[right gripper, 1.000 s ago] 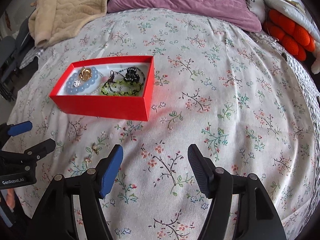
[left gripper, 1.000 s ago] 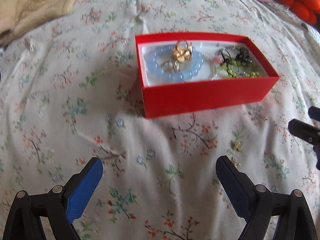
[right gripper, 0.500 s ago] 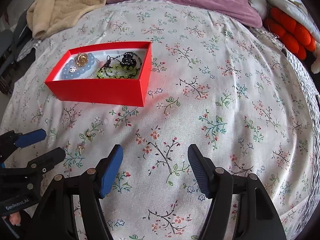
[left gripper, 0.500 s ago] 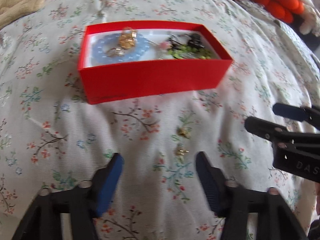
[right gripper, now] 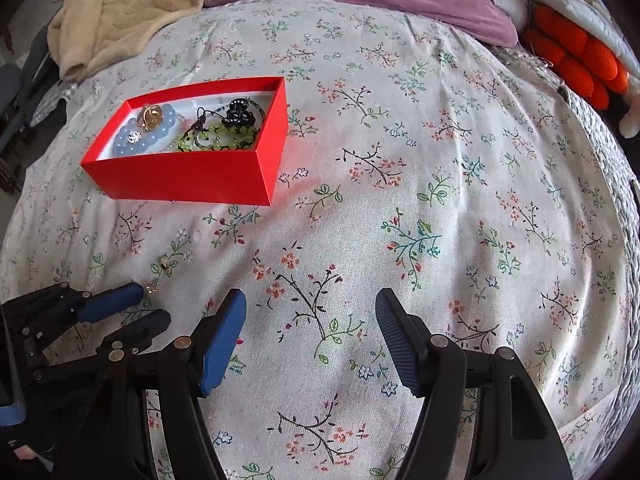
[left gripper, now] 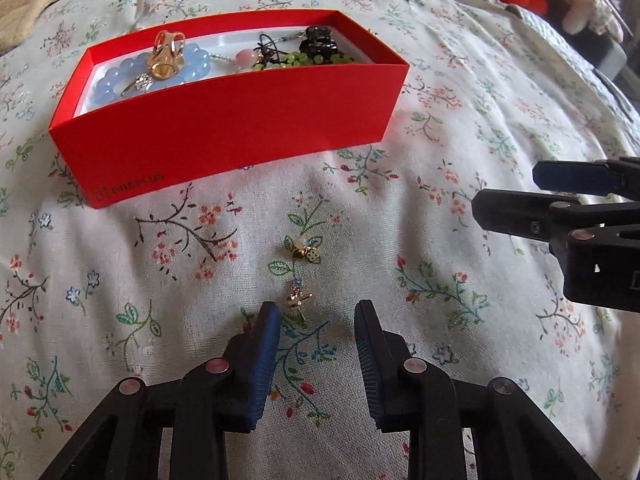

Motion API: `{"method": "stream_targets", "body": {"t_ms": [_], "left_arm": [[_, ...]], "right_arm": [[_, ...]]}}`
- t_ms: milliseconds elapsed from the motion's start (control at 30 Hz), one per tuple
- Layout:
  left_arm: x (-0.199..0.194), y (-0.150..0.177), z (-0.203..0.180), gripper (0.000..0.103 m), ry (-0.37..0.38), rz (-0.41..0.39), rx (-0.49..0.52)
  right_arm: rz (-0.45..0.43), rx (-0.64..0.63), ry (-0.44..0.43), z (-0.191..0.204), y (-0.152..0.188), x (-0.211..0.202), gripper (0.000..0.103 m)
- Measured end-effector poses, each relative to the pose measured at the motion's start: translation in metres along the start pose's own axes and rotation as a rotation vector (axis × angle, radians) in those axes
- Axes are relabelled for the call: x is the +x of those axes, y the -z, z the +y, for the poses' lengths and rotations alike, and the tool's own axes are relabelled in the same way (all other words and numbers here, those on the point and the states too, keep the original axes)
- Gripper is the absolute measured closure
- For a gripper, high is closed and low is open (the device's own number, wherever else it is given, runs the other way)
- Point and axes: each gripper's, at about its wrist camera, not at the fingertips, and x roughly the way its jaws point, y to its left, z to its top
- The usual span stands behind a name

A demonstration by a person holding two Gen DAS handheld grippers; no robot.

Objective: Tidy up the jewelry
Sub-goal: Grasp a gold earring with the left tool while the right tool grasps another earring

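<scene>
Two gold earrings (left gripper: 299, 298) lie just ahead of the spread left tongs (left gripper: 316, 312); right tongs (right gripper: 310, 304) also spread.

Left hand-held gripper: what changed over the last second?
The left hand-held gripper moved in low toward the near earring on the bedspread, narrowing its jaws without closing on it. The red box, the far earring and the open right hand-held gripper stayed put.
</scene>
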Motion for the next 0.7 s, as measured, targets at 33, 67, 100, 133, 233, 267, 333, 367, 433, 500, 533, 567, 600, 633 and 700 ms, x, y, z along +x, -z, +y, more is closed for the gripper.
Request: {"method": "stream_targets", "body": {"t_ms": [33,67,100,133,233,267,333,367,433,500,533,567,600,633,700], "left_arm": [[0.0005,0.0006,-0.0013,0.071,-0.002,-0.008,0.016],[0.0015,0.0011,-0.0026,0.071,-0.003,-0.015,0.029],[0.0026,0.0016,-0.0036,0.071,-0.005,-0.022,0.037],[0.0033,0.0021,-0.0043,0.071,-0.008,-0.028,0.043],[0.0036,0.0029,-0.0076,0.073,-0.023,-0.037,0.060],[0.0038,0.0024,-0.0081,0.076,-0.029,-0.039,0.065],[0.0038,0.0023,-0.0077,0.081,-0.039,-0.040,0.072],[0.0038,0.0021,-0.0068,0.084,-0.041,-0.038,0.072],[0.0039,0.0012,-0.0053,0.088,-0.045,-0.036,0.071],[0.0040,0.0010,-0.0041,0.092,-0.048,-0.036,0.072],[0.0039,0.0009,-0.0036,0.095,-0.052,-0.037,0.076],[0.0037,0.0011,-0.0035,0.097,-0.055,-0.038,0.079],[0.0029,0.0014,-0.0025,0.097,-0.052,-0.038,0.081],[0.0022,0.0016,-0.0021,0.097,-0.051,-0.038,0.085],[0.0006,0.0020,-0.0022,0.097,-0.047,-0.037,0.096]], "right_arm": [[0.000,-0.002,0.001,0.0002,0.0003,0.0000,0.033],[0.000,-0.004,0.002,0.0004,0.0005,0.0001,0.033],[0.001,-0.004,0.003,0.0005,0.0009,0.0003,0.033],[0.002,-0.003,0.002,0.0001,0.0009,0.0006,0.033],[0.003,-0.002,0.000,-0.0002,0.0010,0.0009,0.033],[0.003,-0.003,0.002,-0.0003,0.0011,0.0010,0.033],[0.003,-0.004,0.005,-0.0003,0.0013,0.0014,0.033],[0.004,-0.003,0.005,-0.0003,0.0012,0.0016,0.033],[0.007,-0.001,0.004,-0.0002,0.0014,0.0020,0.033],[0.007,-0.002,0.006,0.0001,0.0015,0.0021,0.033],[0.007,-0.002,0.007,0.0004,0.0017,0.0022,0.033],[0.008,-0.002,0.007,0.0005,0.0018,0.0024,0.033],[0.008,-0.001,0.006,0.0004,0.0017,0.0023,0.033],[0.008,-0.001,0.004,0.0007,0.0022,0.0026,0.033],[0.008,-0.003,0.001,0.0014,0.0027,0.0028,0.033]]}}
